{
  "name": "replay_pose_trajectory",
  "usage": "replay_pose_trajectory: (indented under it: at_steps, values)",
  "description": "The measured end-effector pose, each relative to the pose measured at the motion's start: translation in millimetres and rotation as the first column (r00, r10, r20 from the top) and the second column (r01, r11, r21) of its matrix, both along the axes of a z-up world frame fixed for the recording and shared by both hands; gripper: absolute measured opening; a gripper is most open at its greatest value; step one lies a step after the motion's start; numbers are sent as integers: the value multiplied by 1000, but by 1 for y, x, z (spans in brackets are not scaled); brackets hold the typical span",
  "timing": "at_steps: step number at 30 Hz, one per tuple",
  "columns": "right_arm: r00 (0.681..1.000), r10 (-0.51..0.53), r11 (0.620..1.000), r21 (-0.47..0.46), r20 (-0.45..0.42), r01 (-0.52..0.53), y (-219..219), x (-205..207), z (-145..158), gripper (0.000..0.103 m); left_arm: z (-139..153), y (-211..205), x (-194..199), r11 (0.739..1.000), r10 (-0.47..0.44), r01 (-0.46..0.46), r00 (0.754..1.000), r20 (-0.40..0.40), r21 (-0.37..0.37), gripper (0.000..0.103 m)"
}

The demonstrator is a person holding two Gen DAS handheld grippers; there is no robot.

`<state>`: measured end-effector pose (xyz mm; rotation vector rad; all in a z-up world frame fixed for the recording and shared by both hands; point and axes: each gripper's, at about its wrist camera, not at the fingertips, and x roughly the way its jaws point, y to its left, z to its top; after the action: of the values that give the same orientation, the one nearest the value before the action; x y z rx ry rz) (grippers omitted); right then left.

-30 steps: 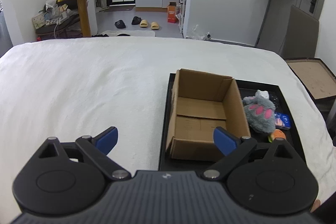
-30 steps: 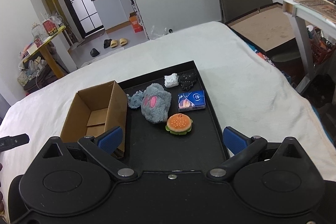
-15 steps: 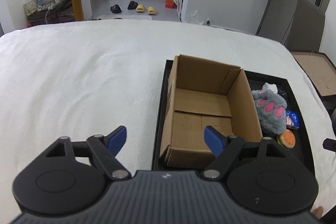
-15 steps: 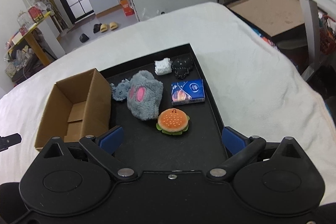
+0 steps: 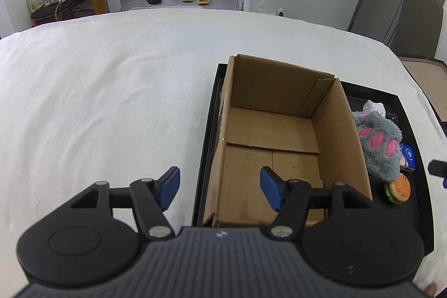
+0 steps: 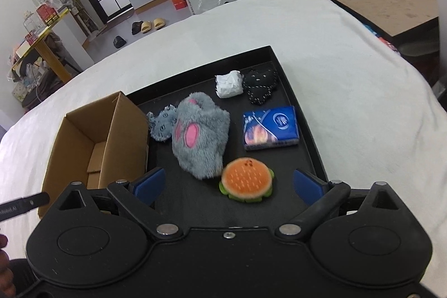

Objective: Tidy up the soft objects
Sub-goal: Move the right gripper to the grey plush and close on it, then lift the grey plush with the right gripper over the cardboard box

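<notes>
A black tray (image 6: 313, 130) is laid on a white bed (image 5: 111, 91) so that everything is kept together within reach. An empty cardboard box (image 5: 279, 136) is stood open-topped at the tray's left end, presumably as the place for the soft things.

The left tool (image 5: 219, 187) is held above the box's near left wall; its jaws have just been closing, yet a gap is left between them and nothing is gripped.

The right tool (image 6: 227, 185) is spread wide and empty, with the burger toy (image 6: 245, 180) lying just ahead between its fingers, likely the first thing to be picked. The grey paw plush (image 6: 199, 136) touches the toy just beyond, left of centre. Farther ahead lie a blue tissue pack (image 6: 271, 127), a white wad (image 6: 229, 84) and a black pouch (image 6: 261, 84).
</notes>
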<state>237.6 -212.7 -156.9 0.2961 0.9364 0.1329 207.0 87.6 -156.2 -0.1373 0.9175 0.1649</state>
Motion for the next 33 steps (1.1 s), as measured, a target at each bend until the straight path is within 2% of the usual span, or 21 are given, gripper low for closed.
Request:
replay_pose_trajectory:
  at_steps: [5,11,13,15,20,21,23,24,25,28,33]
  values:
    - [1000,26,1000,-1,5,-26,9,23,-5,97,-5,2,6,1000,4,-4,1000,-1,-7,54]
    - [999,47,999,-3,-10,-47,19,43,-12,96,-13,0,10,1000,-11,11,1000,-8,-23,36]
    - [998,64,997,-34,-15,-64,26,47,-18,96,-16,-1,12,999,-15,14,1000,-13,-30,26]
    - [997,77,995,-61,-24,-78,33,52,-25,95,-19,-2,13,1000,-8,8,1000,-17,-17,22]
    - [992,108,990,-84,-72,-114,44,62,-41,80,-21,2,14,1000,10,-10,1000,-13,-15,15]
    - [990,117,987,-100,-76,-125,47,63,-44,74,-23,3,14,1000,13,-13,1000,-17,-17,14]
    - [987,131,980,-135,-90,-143,55,65,-49,58,-26,4,15,999,24,-25,999,-28,-23,11]
    - [985,143,980,-124,-100,-155,57,66,-51,38,-27,5,14,999,30,-31,999,-30,-24,10]
    - [983,149,981,-106,-106,-160,57,64,-52,30,-27,5,13,999,32,-33,999,-28,-23,10]
    - [984,162,973,-152,-75,-172,62,53,-45,24,-26,2,11,1000,23,-24,999,-27,-14,9]
    - [986,152,975,-152,-68,-161,56,38,-33,21,-24,-5,7,1000,-1,1,1000,-30,4,9]
